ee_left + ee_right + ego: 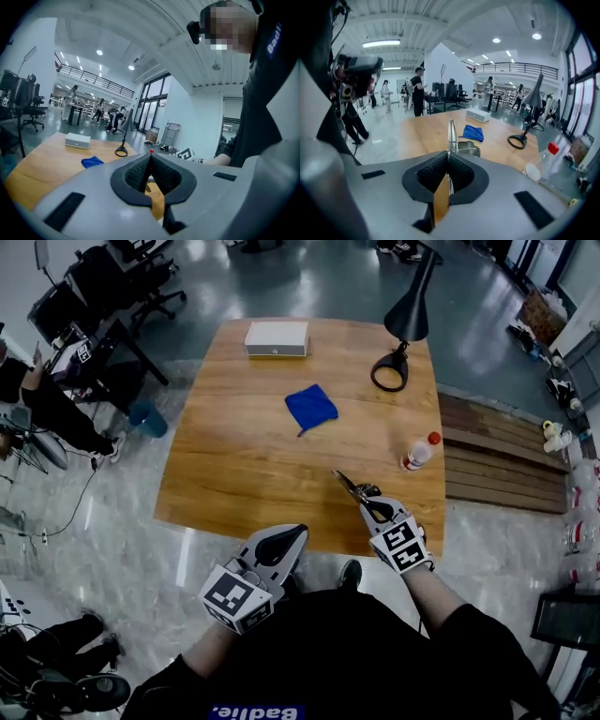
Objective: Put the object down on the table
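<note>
A slim metal tool (349,485) sticks out of my right gripper (372,506), which is shut on it above the wooden table (234,474) near its front right edge. In the right gripper view the tool (452,136) rises from between the closed pads of the right gripper (448,161), its thin blade pointing up and away over the tabletop. My left gripper (278,547) hovers just off the table's front edge, close to the person's body. In the left gripper view the left gripper (150,163) is shut with nothing in it.
A blue cloth (310,408) lies mid-table, a white box (277,337) at the far edge, a black desk lamp (403,324) at the far right. A red-capped plastic bottle (420,452) lies near the right edge, close beyond the tool. Office chairs and people stand left of the table.
</note>
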`<state>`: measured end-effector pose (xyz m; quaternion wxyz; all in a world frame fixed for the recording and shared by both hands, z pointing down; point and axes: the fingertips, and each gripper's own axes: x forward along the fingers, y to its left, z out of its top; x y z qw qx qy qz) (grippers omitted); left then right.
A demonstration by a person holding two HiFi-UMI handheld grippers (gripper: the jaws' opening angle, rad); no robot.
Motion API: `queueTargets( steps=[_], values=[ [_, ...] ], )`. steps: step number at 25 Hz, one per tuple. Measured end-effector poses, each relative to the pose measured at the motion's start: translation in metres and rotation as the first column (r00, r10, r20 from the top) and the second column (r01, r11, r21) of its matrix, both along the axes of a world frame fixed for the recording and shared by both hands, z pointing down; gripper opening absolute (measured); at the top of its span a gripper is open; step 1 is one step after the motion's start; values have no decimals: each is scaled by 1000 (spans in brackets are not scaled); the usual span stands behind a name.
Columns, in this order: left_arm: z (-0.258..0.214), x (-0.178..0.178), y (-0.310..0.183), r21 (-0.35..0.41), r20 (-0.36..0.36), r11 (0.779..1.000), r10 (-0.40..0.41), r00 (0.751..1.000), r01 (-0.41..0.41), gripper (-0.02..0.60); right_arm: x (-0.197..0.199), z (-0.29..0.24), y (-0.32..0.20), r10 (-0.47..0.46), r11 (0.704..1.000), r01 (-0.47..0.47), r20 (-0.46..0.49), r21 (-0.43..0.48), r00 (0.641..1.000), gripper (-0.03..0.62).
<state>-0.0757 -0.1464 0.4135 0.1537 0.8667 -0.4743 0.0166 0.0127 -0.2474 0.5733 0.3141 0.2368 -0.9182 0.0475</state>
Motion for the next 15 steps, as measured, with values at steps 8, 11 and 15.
queueTargets(
  steps=[8, 11, 15],
  values=[
    [4, 0, -1, -29, 22, 996, -82, 996, 83, 6, -15, 74, -39, -157, 980, 188, -336, 63, 929, 6],
    [12, -6, 4, -32, 48, 995, -88, 995, 90, 7, -28, 93, -51, -196, 962, 259, -435, 91, 879, 6],
    [13, -15, 5, -50, 34, 990, -132, 991, 133, 6, -41, 115, -64, -215, 941, 321, -539, 109, 814, 6]
  ],
)
